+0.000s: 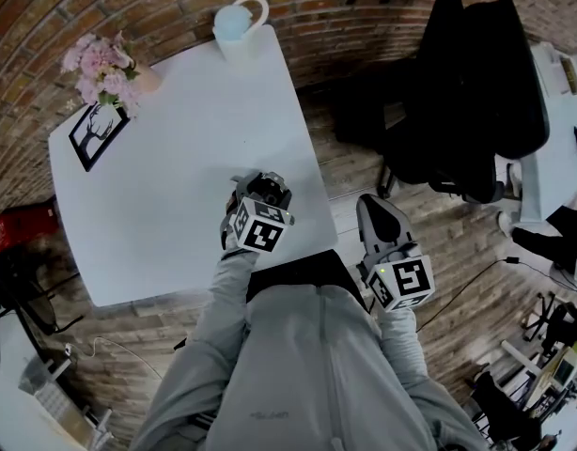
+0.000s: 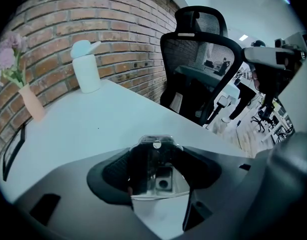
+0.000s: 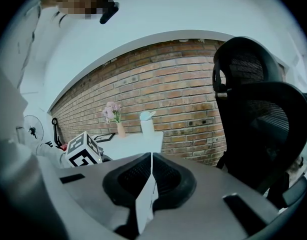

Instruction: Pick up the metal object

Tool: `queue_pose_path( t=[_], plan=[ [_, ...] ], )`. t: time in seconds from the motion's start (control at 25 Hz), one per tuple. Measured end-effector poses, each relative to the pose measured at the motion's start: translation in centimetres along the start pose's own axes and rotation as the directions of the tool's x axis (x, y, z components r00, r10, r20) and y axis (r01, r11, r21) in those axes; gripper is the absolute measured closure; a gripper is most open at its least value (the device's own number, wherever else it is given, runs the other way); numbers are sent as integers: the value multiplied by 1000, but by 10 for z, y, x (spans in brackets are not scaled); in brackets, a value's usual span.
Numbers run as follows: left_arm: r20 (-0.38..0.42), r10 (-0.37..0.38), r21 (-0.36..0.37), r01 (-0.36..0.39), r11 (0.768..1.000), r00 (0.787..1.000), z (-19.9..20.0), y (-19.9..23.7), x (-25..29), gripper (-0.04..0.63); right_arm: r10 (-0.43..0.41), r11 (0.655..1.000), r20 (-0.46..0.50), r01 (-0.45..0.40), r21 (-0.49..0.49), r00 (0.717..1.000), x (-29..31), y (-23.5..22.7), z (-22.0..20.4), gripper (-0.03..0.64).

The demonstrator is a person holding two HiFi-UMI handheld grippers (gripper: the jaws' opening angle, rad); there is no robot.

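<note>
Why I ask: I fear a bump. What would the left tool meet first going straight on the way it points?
The metal object, already between the left tool's jaws; just beneath it lies the white table. Whether the pads press on it I cannot tell.

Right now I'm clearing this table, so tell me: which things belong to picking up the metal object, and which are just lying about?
Job in hand: metal object, left claw around it.
Lying about: jug, flower vase, picture frame, office chair.

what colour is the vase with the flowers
Pale peach-pink vase; it shows best in the left gripper view.
</note>
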State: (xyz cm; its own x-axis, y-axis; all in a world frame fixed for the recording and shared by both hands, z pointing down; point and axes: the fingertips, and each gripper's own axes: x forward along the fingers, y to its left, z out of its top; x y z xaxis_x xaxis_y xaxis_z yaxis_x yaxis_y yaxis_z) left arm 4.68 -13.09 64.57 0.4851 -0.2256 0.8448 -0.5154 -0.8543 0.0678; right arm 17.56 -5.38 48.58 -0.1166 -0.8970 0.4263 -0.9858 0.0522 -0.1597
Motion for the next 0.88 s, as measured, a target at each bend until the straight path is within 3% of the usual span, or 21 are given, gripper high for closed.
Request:
queue_pose_path(
  t=[0.44, 0.88],
  plan=[
    [21, 4, -9, -4, 1000, 1000, 0, 2, -6, 288, 15, 1000, 4, -15, -20, 1000, 8, 4, 5, 592],
    [131, 43, -56, -35, 998, 990, 30, 21, -32, 288, 63, 996, 19, -62, -68, 998, 28, 11, 26, 592]
  ],
)
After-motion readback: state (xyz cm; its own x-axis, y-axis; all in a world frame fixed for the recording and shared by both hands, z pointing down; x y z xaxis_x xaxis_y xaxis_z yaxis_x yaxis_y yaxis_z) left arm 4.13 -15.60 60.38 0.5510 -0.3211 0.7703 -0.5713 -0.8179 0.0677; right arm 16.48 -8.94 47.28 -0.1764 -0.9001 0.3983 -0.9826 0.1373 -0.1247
